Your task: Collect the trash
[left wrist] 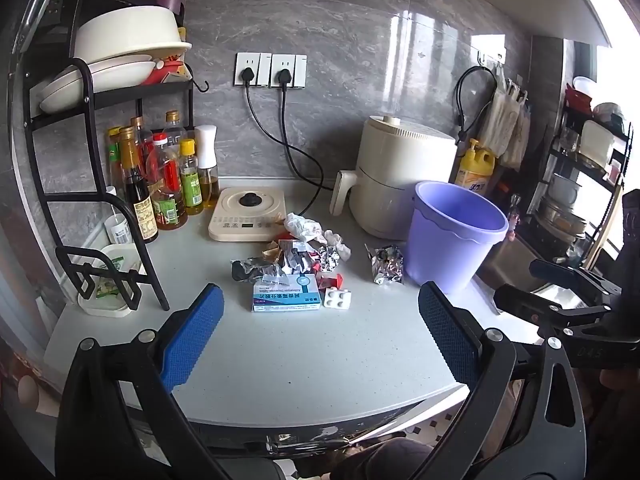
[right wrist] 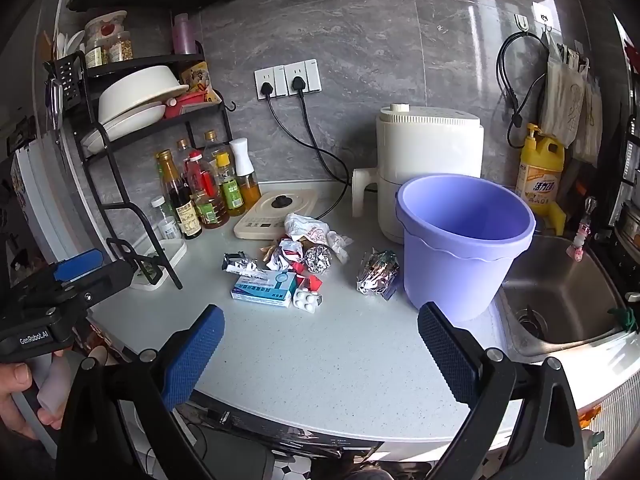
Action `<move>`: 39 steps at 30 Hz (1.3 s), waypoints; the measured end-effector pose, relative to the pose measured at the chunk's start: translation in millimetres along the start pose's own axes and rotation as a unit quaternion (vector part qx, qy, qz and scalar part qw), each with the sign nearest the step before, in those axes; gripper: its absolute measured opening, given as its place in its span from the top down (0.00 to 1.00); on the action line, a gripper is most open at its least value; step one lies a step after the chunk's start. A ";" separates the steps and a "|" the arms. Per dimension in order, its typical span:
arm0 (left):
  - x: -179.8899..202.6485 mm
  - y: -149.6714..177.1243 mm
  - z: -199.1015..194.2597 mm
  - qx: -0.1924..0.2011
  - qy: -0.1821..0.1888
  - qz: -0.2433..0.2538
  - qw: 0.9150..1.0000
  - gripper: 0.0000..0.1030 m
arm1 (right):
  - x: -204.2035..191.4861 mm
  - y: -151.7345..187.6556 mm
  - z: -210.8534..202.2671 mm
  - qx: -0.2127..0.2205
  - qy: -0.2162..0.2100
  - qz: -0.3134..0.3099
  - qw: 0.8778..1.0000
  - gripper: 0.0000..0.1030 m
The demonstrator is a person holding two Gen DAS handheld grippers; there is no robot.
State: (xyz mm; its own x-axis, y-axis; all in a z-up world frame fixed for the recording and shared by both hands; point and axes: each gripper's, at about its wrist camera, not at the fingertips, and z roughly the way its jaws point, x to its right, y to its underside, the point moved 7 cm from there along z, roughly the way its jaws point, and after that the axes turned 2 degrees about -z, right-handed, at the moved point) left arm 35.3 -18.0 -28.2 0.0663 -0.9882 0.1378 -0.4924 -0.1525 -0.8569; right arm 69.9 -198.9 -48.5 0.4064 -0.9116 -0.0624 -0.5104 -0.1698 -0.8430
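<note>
Above counter (left wrist: 320, 352), 2 grippers (left wrist: 320, 332) tilted down

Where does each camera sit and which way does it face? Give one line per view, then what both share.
Left wrist: on the left gripper, angled down at the counter; own blue fingers open, right gripper at right edge.
Right wrist: on the right gripper, angled down toward the sink; open fingers, left gripper and a hand at left.
Shared: trash pile, medicine box, purple bucket, air fryer.
</note>
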 end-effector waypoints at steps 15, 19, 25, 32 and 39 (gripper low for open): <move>1.0 0.9 -3.5 0.000 0.008 0.003 1.000 0.06 | -9.2 0.8 -3.3 0.007 -0.018 -0.006 1.000 0.08; -0.5 1.9 -3.8 -0.001 0.012 0.002 1.000 0.06 | -12.1 1.3 -0.3 0.009 -0.022 -0.011 1.000 0.08; -3.7 6.2 -2.7 -0.004 0.002 0.005 1.000 0.06 | -17.9 2.6 0.8 0.015 -0.032 -0.012 0.999 0.08; -6.2 7.8 -2.4 -0.004 -0.004 0.005 1.000 0.06 | -16.3 8.0 5.6 -0.007 -0.032 -0.003 0.999 0.08; -15.7 4.6 16.0 -0.014 -0.010 0.000 1.000 0.06 | -10.7 5.7 24.5 -0.013 -0.018 -0.017 1.000 0.08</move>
State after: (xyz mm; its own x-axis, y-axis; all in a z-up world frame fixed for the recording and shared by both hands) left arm 45.9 -3.4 -42.2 0.0837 -0.9884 0.1270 -0.5161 -0.1520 -0.8429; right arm 81.3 -180.9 -65.8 0.4505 -0.8912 -0.0534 -0.5158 -0.2111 -0.8303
